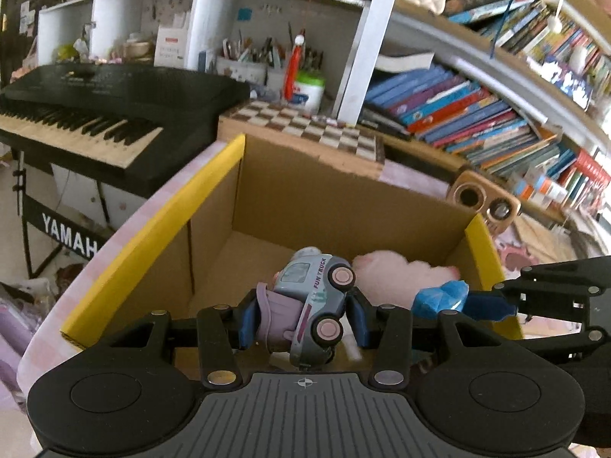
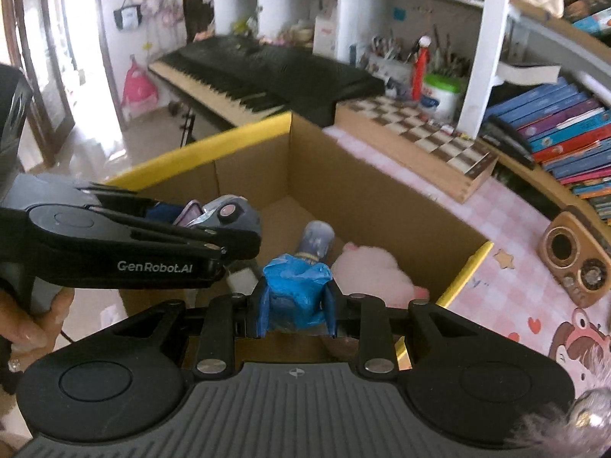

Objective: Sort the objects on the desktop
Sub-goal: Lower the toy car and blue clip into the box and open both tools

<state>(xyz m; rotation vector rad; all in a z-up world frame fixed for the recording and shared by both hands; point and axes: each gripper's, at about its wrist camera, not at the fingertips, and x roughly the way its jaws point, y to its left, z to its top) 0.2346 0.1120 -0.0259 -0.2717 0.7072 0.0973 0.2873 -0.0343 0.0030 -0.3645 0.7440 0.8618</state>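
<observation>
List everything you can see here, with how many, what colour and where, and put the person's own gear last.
box: one, brown with yellow flaps, open on the table
toy truck: one, grey with pink wheels, in the left gripper over the box
blue bag: one, crumpled, in the right gripper over the box
plush: one, pink, in the box
bottle: one, bluish, in the box
chessboard: one, brown and white, behind the box
radio: one, wood-coloured, on the tablecloth right of the box
keyboard: one, black, on a stand left of the table
books: many, mixed colours, shelves at right
pen pots: several, white, shelf behind the chessboard
left gripper: one, black, shut on the truck
right gripper: one, black, shut on the bag
hand: one, holding the left gripper's handle
</observation>
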